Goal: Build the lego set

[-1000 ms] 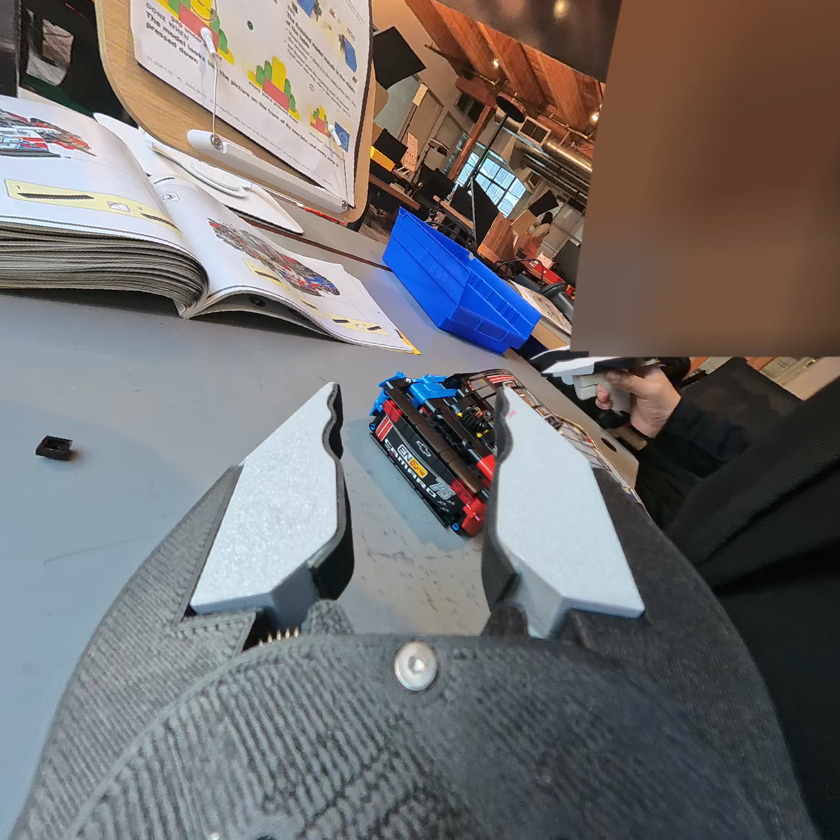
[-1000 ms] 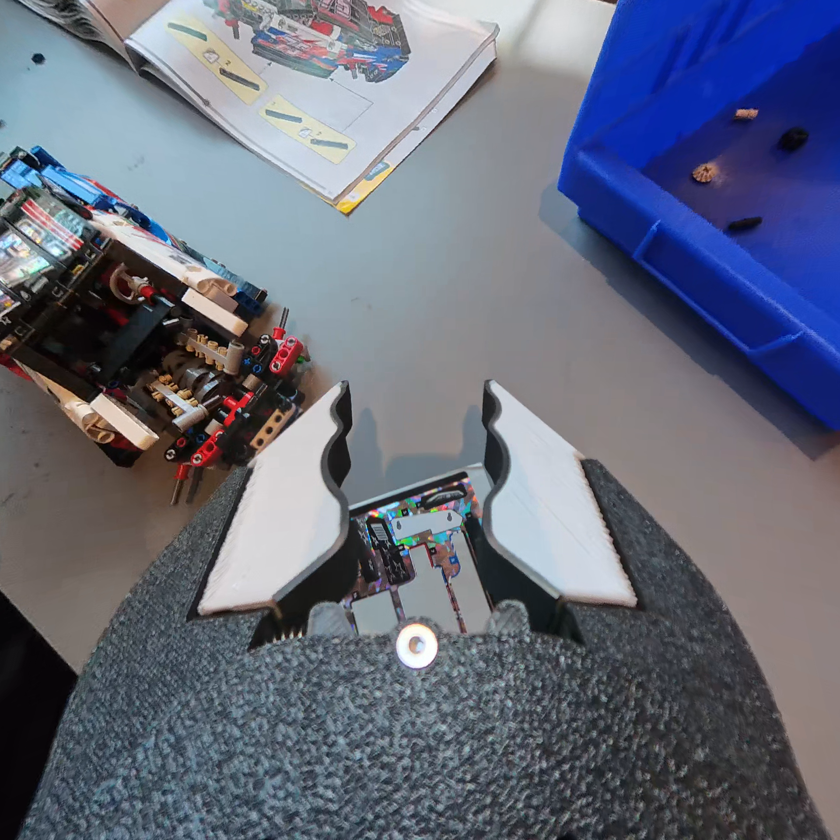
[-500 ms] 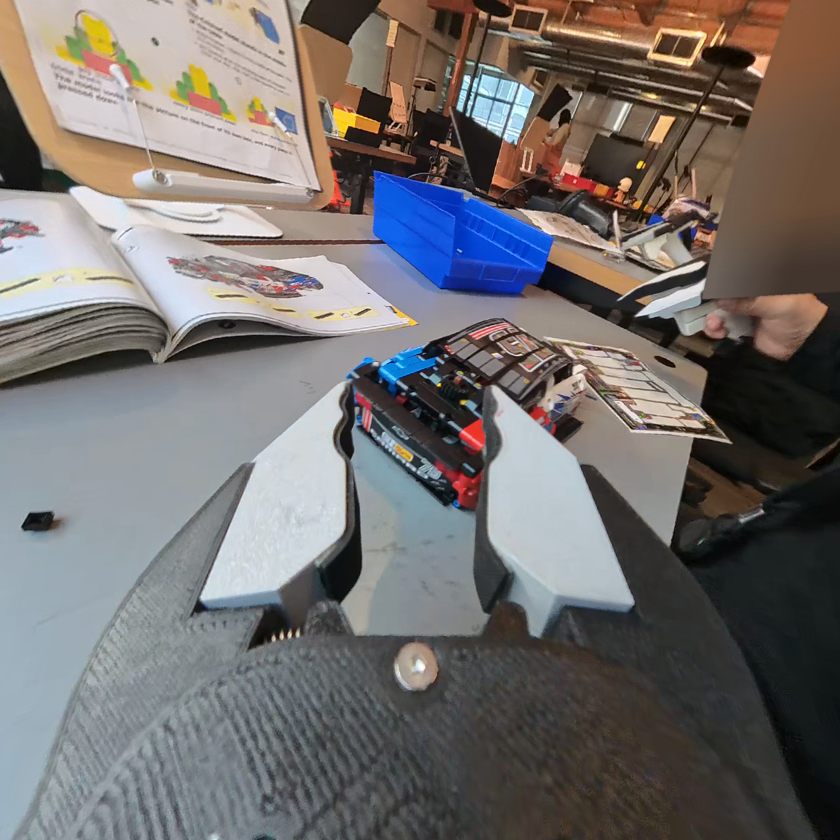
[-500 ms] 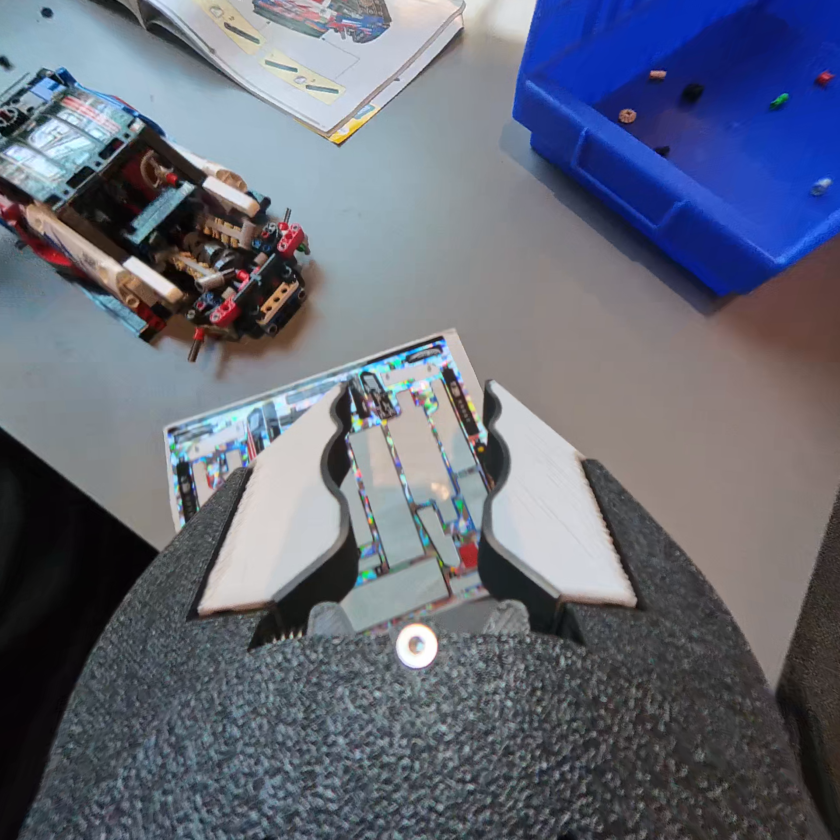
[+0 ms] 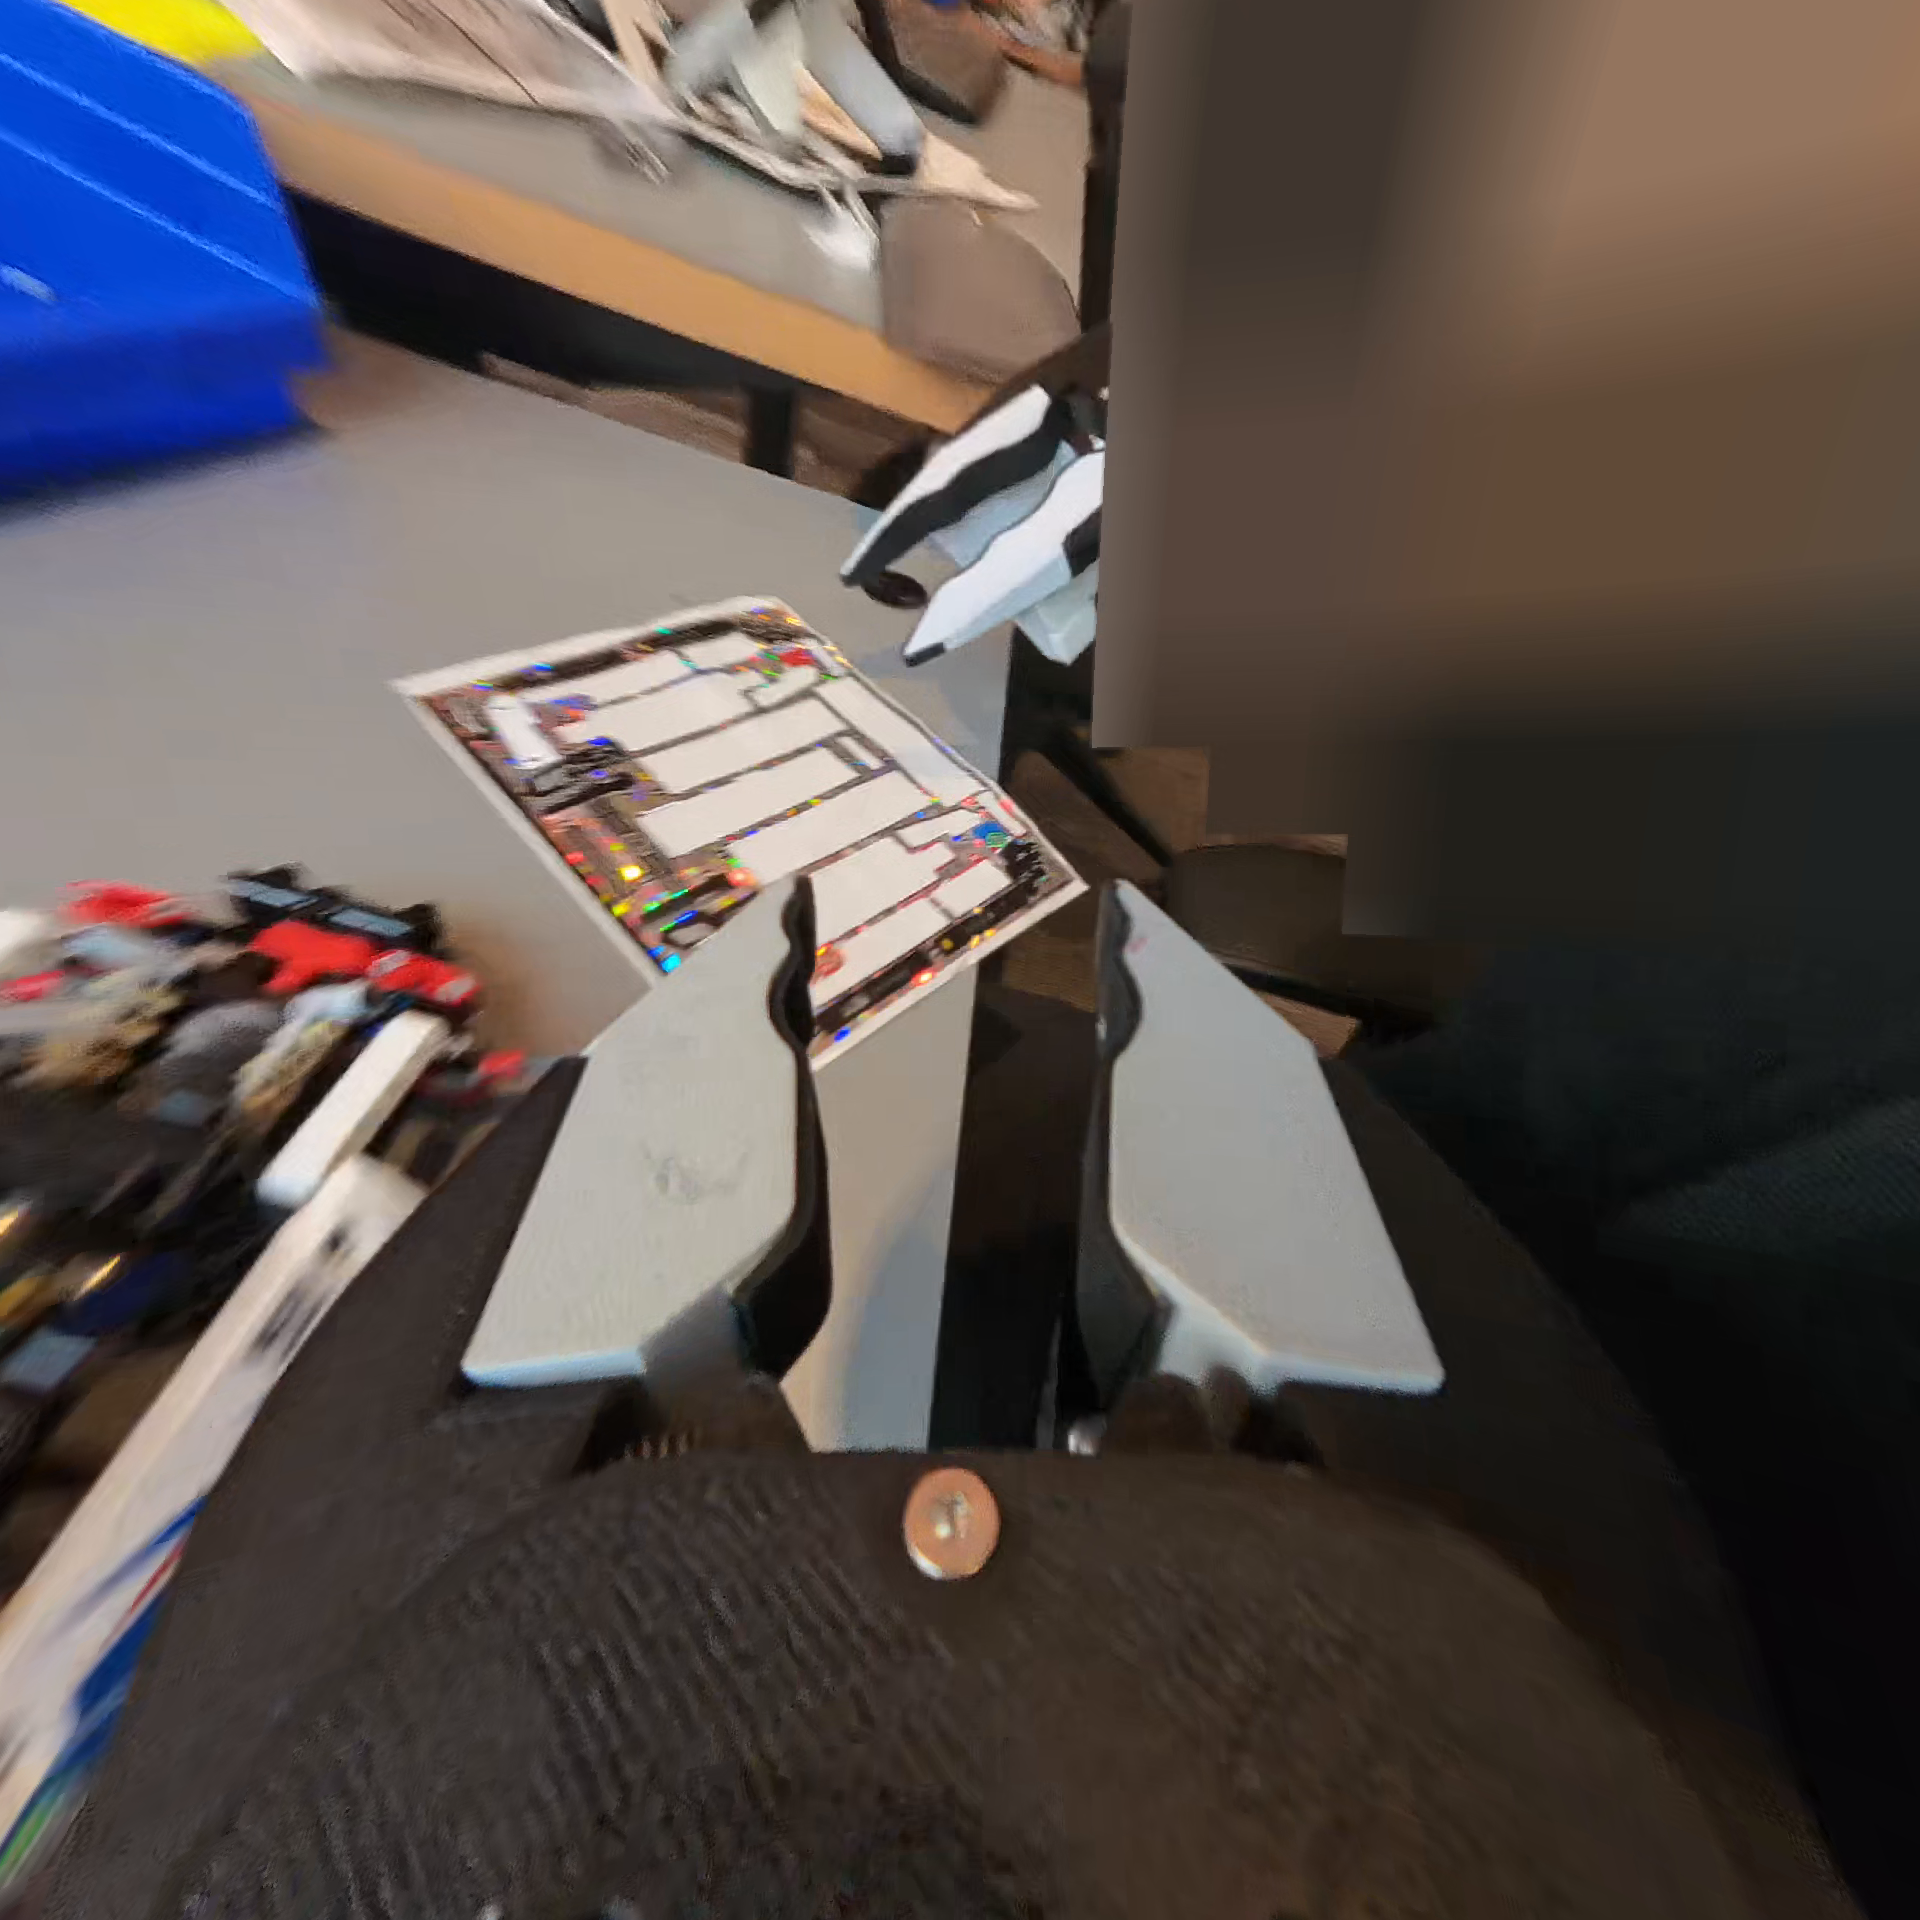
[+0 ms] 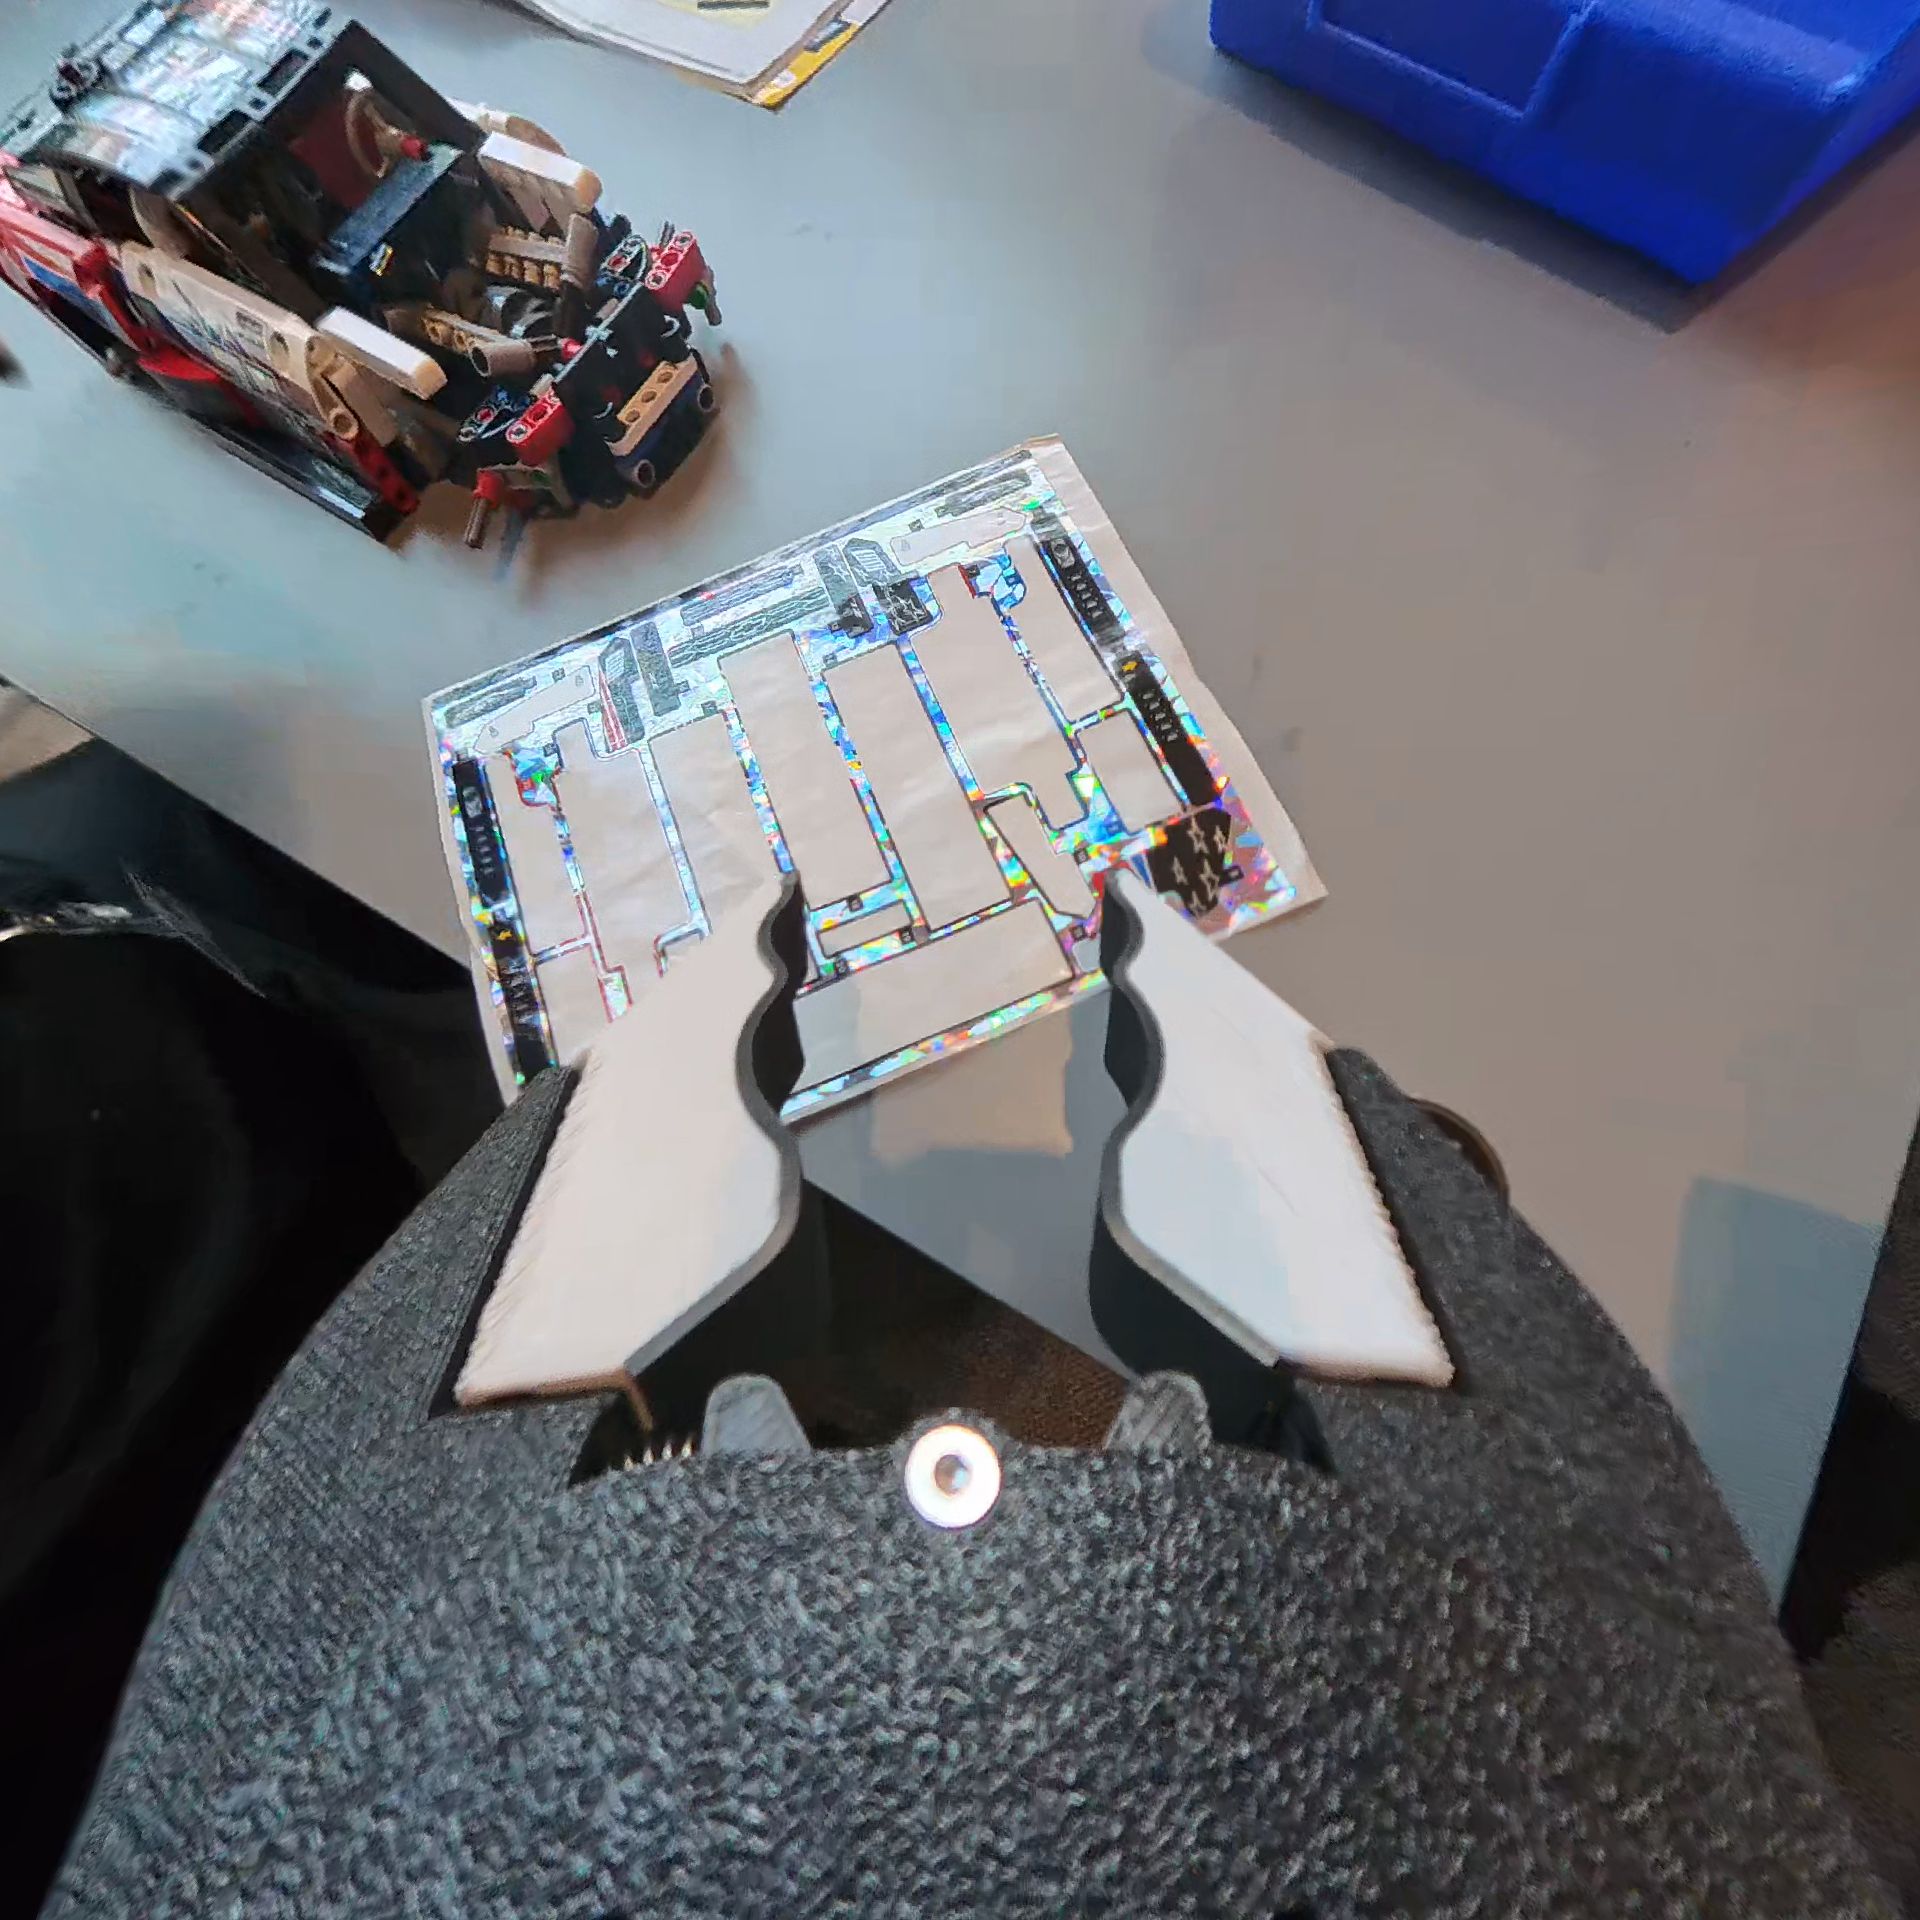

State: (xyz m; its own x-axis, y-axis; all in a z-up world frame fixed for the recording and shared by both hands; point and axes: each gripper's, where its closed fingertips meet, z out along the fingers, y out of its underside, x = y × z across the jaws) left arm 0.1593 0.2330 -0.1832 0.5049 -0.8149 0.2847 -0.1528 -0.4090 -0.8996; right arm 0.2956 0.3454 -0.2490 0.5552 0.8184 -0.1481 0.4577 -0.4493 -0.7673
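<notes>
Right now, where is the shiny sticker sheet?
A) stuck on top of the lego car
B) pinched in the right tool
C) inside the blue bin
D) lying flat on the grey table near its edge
D: the sticker sheet lies flat on the grey table, one corner poking past the edge, apart from the lego car and blue bin; the right tool is open and empty.

Glittery holographic sticker sheet (image 6: 862, 769); matt grey table (image 6: 1403, 520); glossy plastic bin (image 6: 1621, 114).

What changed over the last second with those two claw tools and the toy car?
The left gripper swung right, off the lego car toward the sticker sheet. The right gripper pulled back, revealing the whole sheet. Both stayed open and empty; car, sheet and blue bin stayed put.
</notes>
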